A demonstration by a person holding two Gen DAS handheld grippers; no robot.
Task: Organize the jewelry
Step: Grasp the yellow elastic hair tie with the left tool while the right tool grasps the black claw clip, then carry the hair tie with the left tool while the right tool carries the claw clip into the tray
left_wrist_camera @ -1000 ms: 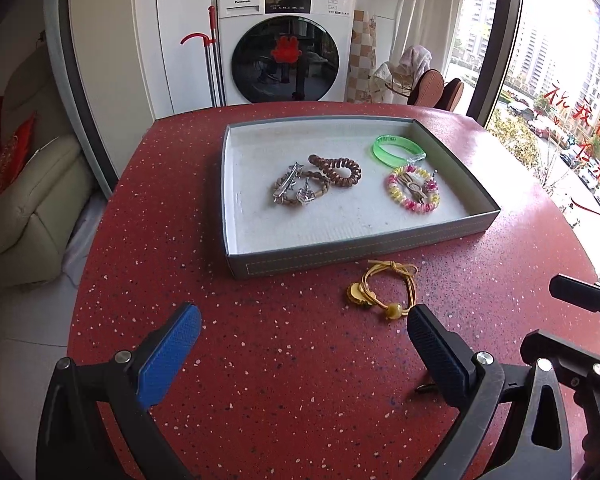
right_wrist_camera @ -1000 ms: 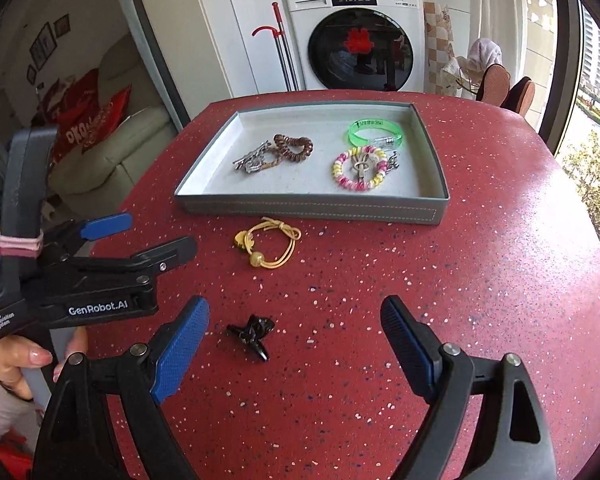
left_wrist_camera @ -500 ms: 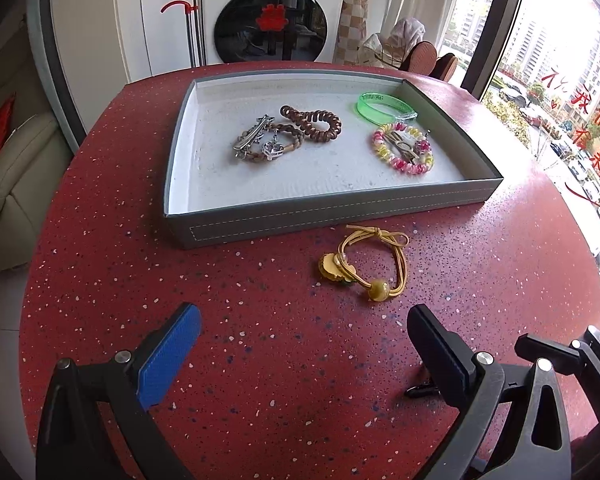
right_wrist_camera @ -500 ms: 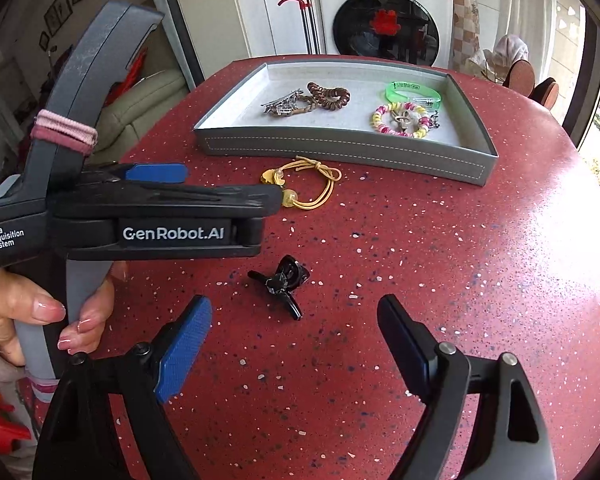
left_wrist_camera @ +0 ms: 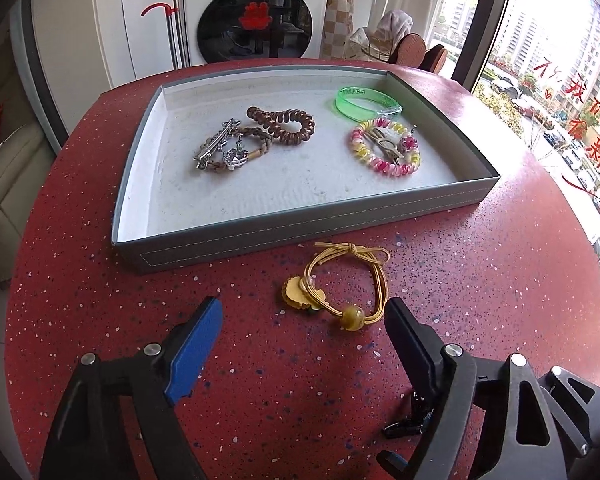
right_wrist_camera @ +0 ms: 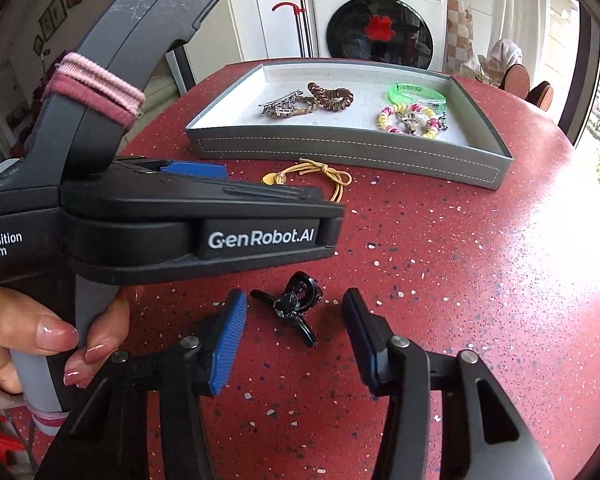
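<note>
1. Two items remain outside the tray (left_wrist_camera: 300, 236). The yellow cord bracelet (left_wrist_camera: 340, 284) lies on the red worktop (left_wrist_camera: 100, 280) just in front of the tray's near wall. The black hair clip (right_wrist_camera: 292, 306) lies nearer the operator, well apart from the tray.
2. Tray contents: a brown coil tie (left_wrist_camera: 284, 124), a silver clip on a braided band (left_wrist_camera: 228, 148), a green bangle (left_wrist_camera: 364, 102) and a pink-and-yellow coil bracelet (left_wrist_camera: 384, 148). All rest on the tray's white floor.
3. Left claw (left_wrist_camera: 304, 328): released, fingers spread wide, holding nothing. The bracelet lies just ahead of the fingertips, closer to the right finger; its bead end sits almost level with that tip.
4. Right claw (right_wrist_camera: 296, 322): released, empty. The hair clip lies between the two fingertips, with no visible contact on either pad. The body of the left tool crosses the upper left of the right wrist view.
5. Step in hand, as judged: each claw is lined up on one loose item, ahead of pickup.
6. Next move, right side: close the fingers on the clip's central hinge, lift, and carry it over the near wall into the tray.
7. Next move, left side: advance until the cord loop lies between the pads, then close. The cord is thin and flat against the worktop, so a low approach is likely required.
</note>
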